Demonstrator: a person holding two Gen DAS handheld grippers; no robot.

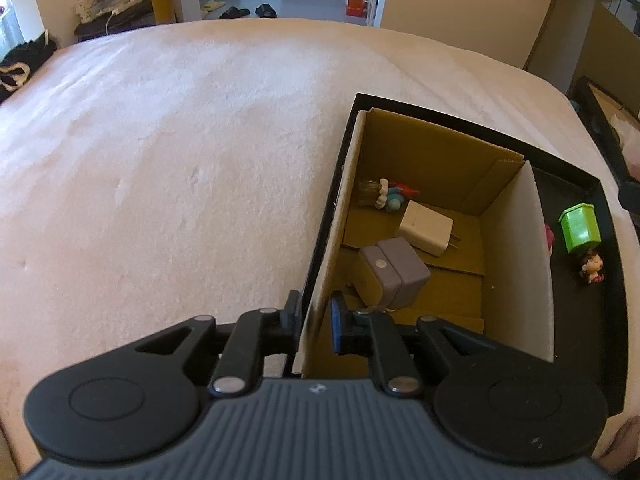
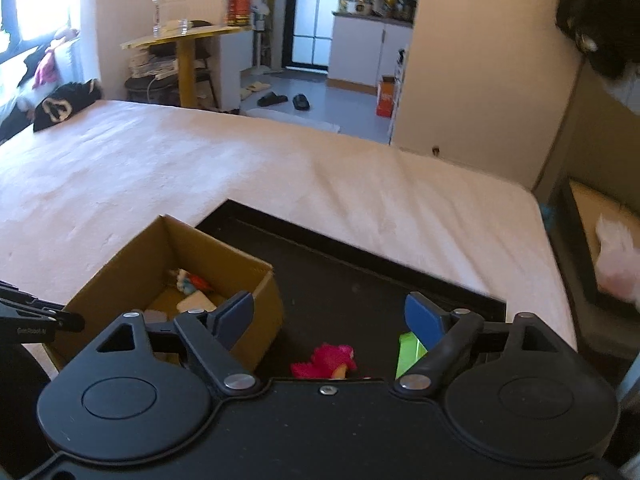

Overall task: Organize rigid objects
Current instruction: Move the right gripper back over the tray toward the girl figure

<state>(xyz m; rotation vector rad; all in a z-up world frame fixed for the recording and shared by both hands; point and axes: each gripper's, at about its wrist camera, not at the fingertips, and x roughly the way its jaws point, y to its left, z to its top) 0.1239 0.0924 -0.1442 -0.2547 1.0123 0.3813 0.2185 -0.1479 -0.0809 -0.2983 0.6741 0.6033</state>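
Note:
A brown cardboard box (image 1: 516, 248) stands in a black tray (image 1: 580, 300) on a pink bed. Inside it lie a white charger (image 1: 426, 226), a grey case (image 1: 394, 270) and a small colourful toy (image 1: 390, 196). My left gripper (image 1: 316, 320) is shut on the box's near left wall. In the tray beside the box are a green block (image 1: 578, 226), a small doll figure (image 1: 592, 266) and a pink plush toy (image 2: 326, 362). My right gripper (image 2: 330, 318) is open and empty above the tray, with the plush and the green block (image 2: 408, 352) just below it.
The pink bed (image 1: 180, 160) spreads to the left and beyond the tray. A black garment (image 2: 64, 104) lies at its far left corner. Another dark box (image 1: 608, 120) sits off the bed's right side. A yellow table (image 2: 184, 40) and slippers (image 2: 284, 100) are beyond.

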